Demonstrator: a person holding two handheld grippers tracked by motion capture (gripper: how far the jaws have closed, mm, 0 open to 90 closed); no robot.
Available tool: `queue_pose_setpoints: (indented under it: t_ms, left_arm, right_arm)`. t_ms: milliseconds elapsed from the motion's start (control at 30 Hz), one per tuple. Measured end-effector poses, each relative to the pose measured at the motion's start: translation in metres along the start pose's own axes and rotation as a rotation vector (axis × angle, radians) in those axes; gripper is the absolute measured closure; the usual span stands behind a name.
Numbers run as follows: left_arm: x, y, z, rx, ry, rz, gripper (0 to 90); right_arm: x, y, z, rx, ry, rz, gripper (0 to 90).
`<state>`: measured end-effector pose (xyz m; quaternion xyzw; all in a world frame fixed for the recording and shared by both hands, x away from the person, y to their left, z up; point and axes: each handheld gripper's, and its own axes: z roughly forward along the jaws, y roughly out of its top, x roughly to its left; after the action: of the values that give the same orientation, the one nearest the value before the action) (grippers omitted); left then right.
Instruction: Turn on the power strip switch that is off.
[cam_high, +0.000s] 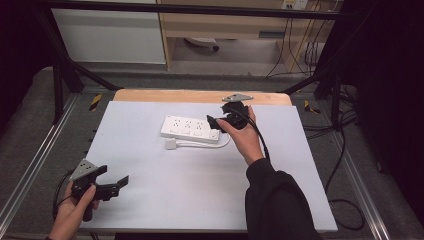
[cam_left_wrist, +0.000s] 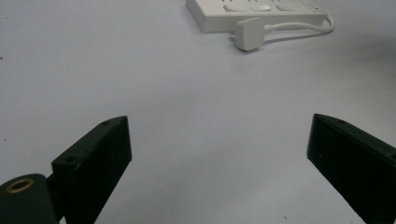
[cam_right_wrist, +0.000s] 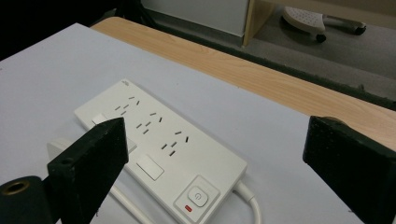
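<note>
A white power strip (cam_high: 191, 128) lies on the white mat toward the back middle. Its white plug (cam_high: 171, 144) rests just in front of it, with the cable (cam_high: 210, 145) looped round from the strip's right end. My right gripper (cam_high: 218, 116) hovers open over that right end; in the right gripper view its jaws (cam_right_wrist: 215, 135) straddle the strip (cam_right_wrist: 154, 135) and its power button (cam_right_wrist: 197, 196). Held open at the front left, my left gripper (cam_high: 114, 176) has nothing between its jaws (cam_left_wrist: 219, 130). It points across bare mat at the strip (cam_left_wrist: 252, 11) and plug (cam_left_wrist: 250, 33).
The white mat (cam_high: 200, 190) covers a wooden table whose bare edge (cam_high: 200, 96) shows at the back. Black frame bars (cam_high: 60, 75) stand at the back corners. Cables (cam_high: 345, 200) trail on the floor at right. A chair base (cam_right_wrist: 322, 18) sits beyond the table.
</note>
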<state>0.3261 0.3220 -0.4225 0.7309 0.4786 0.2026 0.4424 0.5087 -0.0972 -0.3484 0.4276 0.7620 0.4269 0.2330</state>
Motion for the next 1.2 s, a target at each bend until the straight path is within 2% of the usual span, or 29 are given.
queue_pose_setpoints:
  t_ms: [100, 267, 367, 500, 667, 800, 1033, 1200]
  left_arm:
    - [0.0, 0.0, 0.0, 0.002, 0.001, 0.003, 6.4]
    - [-0.001, 0.0, 0.0, 0.003, 0.003, 0.001, 6.5]
    - [-0.001, 0.0, -0.001, -0.002, -0.002, 0.002, 6.5]
    - [0.0, 0.0, 0.0, 0.002, -0.001, 0.002, 6.5]
    - [0.0, 0.0, -0.001, -0.001, -0.003, -0.002, 6.5]
    - [0.0, 0.0, 0.0, -0.001, -0.005, -0.002, 6.4]
    - [0.001, 0.0, -0.001, -0.004, -0.001, -0.005, 6.5]
    - [0.001, 0.0, 0.0, -0.002, -0.003, -0.003, 6.5]
  right_arm:
    - [0.001, -0.002, 0.005, 0.009, -0.003, -0.001, 7.4]
    - [0.005, -0.003, 0.012, 0.011, 0.004, 0.004, 13.1]
    - [0.007, -0.003, 0.015, 0.011, 0.01, 0.018, 13.6]
    - [0.013, -0.002, 0.019, 0.024, 0.017, -0.007, 12.2]
    - [0.017, -0.002, 0.021, 0.022, 0.023, -0.004, 11.9]
    - [0.017, -0.004, 0.025, 0.027, 0.029, 0.016, 13.8]
    - [0.019, -0.006, 0.035, 0.023, 0.039, 0.036, 19.7]
    - [0.024, -0.005, 0.04, 0.018, 0.054, 0.029, 29.5]
